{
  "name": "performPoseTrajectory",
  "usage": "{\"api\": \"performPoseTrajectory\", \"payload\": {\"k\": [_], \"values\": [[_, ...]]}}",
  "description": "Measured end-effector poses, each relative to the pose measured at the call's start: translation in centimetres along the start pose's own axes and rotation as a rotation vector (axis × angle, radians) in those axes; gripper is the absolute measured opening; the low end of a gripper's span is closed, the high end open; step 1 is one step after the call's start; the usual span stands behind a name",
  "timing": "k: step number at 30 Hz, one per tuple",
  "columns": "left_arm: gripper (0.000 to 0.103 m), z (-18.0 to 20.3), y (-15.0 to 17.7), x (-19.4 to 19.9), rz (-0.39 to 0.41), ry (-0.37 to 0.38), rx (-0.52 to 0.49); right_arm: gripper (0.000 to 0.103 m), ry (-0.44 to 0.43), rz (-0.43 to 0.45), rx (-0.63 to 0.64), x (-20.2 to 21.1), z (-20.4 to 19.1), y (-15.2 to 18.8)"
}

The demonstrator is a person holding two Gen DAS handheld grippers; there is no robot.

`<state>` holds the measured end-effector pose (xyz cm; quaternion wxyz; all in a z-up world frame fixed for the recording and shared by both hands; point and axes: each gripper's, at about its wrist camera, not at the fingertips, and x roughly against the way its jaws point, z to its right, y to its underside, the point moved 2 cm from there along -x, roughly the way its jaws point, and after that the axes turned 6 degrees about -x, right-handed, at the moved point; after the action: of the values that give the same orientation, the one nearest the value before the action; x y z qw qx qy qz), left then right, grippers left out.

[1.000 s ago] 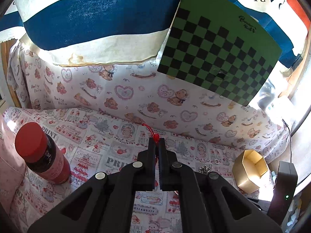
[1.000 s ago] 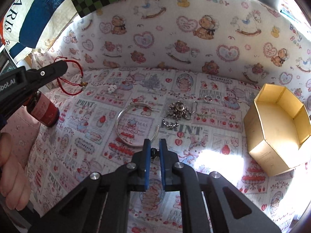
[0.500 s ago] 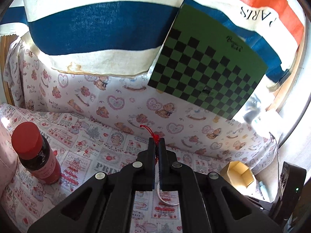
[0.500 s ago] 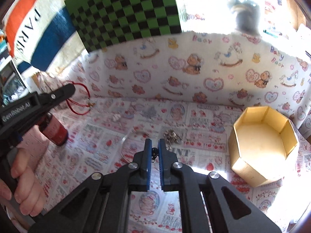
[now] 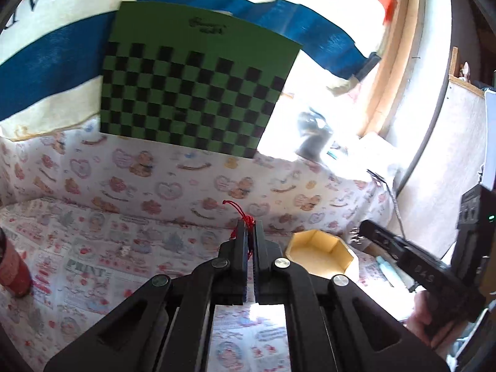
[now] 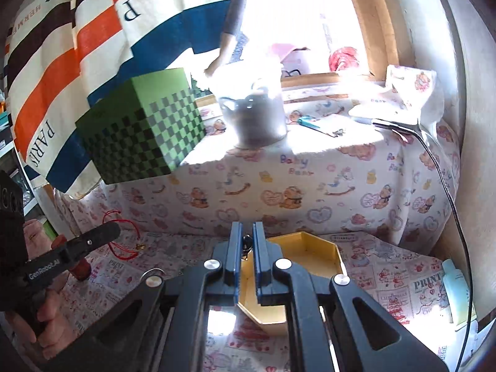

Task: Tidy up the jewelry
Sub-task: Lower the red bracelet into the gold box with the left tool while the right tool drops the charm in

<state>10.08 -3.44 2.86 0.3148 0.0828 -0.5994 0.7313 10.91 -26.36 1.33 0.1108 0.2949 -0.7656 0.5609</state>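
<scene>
Setting: printed cloth (image 6: 387, 276) with bears and hearts, over a flat surface and up a rear ledge; striped fabric and a green checkered board (image 5: 198, 93) behind.
Right gripper (image 6: 247, 235): jaws nearly closed, pinching a small dark metal piece (image 6: 247, 243); its kind is too small to tell. Held over the near edge of the gold box.
Left gripper (image 5: 250, 232): clenched on a red cord bracelet (image 6: 122, 235), knot poking out above the tips, loop hanging free below in the right wrist view, clear of the cloth.
Gold box (image 6: 305, 266): hexagonal, open-topped, looks empty; stands on the cloth just ahead of both grippers.
Handling, red cord bracelet: judged very light, limp and swinging; the knot is the surest hold. Its small gold charm could catch on the box wall.
Handling, small dark metal piece: judged light, hard, slippery; likely to slip from a loose pinch, so best released low inside the box.
Other jewelry: a silver bangle (image 6: 148, 274) partly visible on the cloth, left of the right gripper.
Nearby: red-capped bottle (image 5: 12, 266) at far left; clear tub (image 6: 254, 114) and cable (image 6: 446, 186) on the ledge.
Light: strong sun from a window, washing out the ledge.
</scene>
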Motion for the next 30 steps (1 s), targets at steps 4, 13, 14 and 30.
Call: {"api": "performPoseTrajectory", "payload": {"k": [4, 13, 14, 30], "values": [[0.002, 4.0, -0.3, -2.8, -0.061, 0.106, 0.012, 0.006, -0.036, -0.021, -0.091, -1.7, 3.4, -0.2], [0.002, 8.6, 2.6, -9.1, -0.211, 0.131, -0.006, 0.006, 0.020, -0.123, -0.205, -3.7, 6.5, 0.8], [0.002, 8.7, 3.1, -9.7, -0.240, 0.130, -0.006, 0.006, 0.008, -0.119, -0.222, -3.8, 7.0, 0.8], [0.013, 8.0, 4.7, -11.4, -0.245, 0.140, -0.023, 0.007, 0.019, -0.172, -0.260, -4.5, 7.7, 1.3]]}}
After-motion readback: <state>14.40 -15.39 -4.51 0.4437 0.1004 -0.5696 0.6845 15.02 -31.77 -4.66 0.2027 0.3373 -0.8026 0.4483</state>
